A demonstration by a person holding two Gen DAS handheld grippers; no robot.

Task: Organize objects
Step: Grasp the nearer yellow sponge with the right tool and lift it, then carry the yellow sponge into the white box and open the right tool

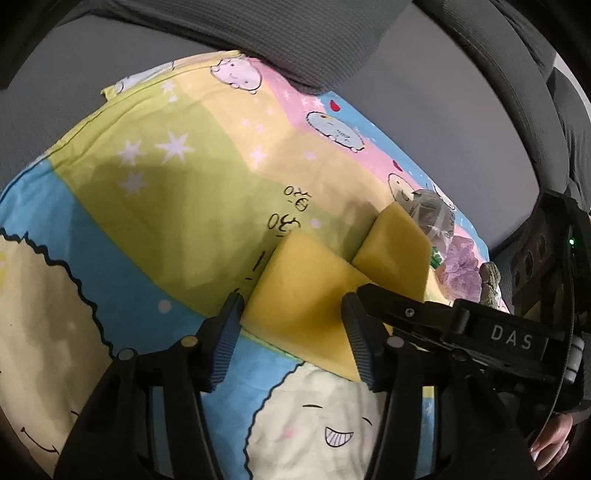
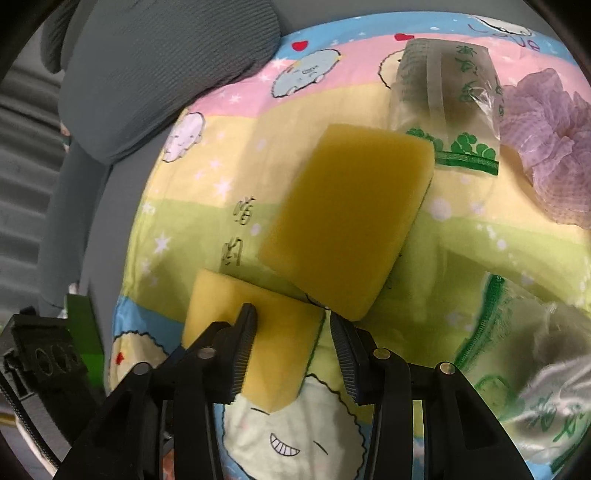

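On the cartoon-print cloth (image 1: pixel 155 192) lay two yellow sponges. The near sponge (image 1: pixel 299 306) rested flat between the jaws of the left gripper (image 1: pixel 291 332), whose pads sat against its two sides, clamped on it or close to it. The far sponge (image 2: pixel 347 221) was tilted, its lower corner at the tips of the right gripper (image 2: pixel 291 332); those jaws stood partly apart, and whether they pinched that corner could not be told. The two sponges almost touched at the corners. Farther out lay clear green-printed packets (image 2: pixel 447 107) and a purple mesh puff (image 2: pixel 546 147), with grey cushions (image 1: pixel 258 33) beyond. To stack them neatly, the tilted sponge probably needed squaring over the flat one before release, while the left gripper held the lower sponge steady.
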